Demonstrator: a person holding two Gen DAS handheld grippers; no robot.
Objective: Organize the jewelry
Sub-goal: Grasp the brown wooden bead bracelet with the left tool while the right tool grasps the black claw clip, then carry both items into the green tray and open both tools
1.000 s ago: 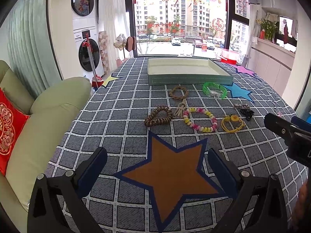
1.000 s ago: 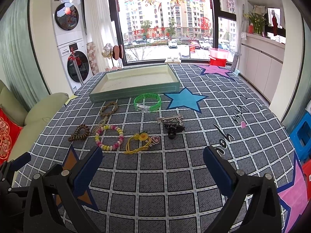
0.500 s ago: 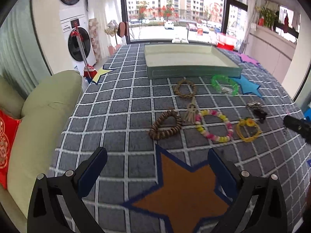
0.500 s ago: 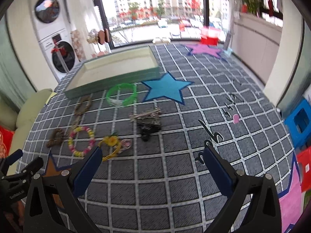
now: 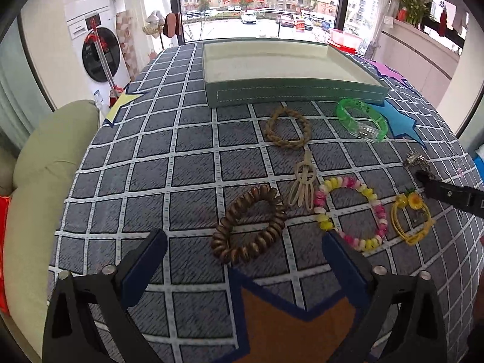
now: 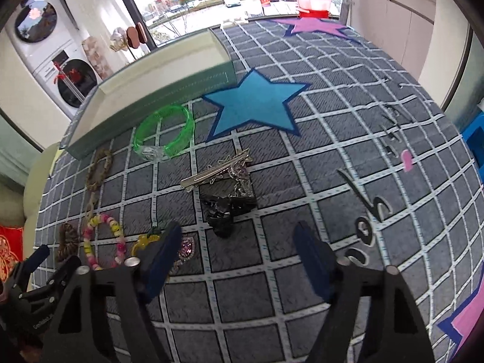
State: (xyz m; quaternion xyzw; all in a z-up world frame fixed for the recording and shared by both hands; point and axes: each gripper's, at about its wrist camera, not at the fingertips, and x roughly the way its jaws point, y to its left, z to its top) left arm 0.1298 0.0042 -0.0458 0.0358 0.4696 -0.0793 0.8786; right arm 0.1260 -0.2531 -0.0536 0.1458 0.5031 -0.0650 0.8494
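Jewelry lies on a checked grey cloth before an empty green tray [image 5: 296, 93]. My left gripper [image 5: 242, 257] is open just short of a brown spiral bracelet [image 5: 249, 227]. Beyond it lie a cream hair claw [image 5: 304, 187], a braided rope bracelet [image 5: 287, 127], a pink-and-yellow bead bracelet [image 5: 351, 214], a yellow cord bracelet [image 5: 411, 214] and a green bangle [image 5: 361, 119]. My right gripper [image 6: 239, 242] hangs above the cloth with its jaws closing and nothing between them. A black hair clip [image 6: 227, 208] and a silver clip [image 6: 216, 172] lie just ahead of it.
A pale green sofa cushion [image 5: 39, 181] borders the cloth on the left. Stacked washing machines [image 5: 96, 51] stand by the window. A blue stool [image 6: 475, 139] sits off the right edge. A small pink badge [image 6: 186, 248] lies beside the right gripper's left finger.
Both grippers have moved forward and down toward the jewelry, which now looks larger. The right gripper has rolled, tilting its view, and its fingers stand closer together.
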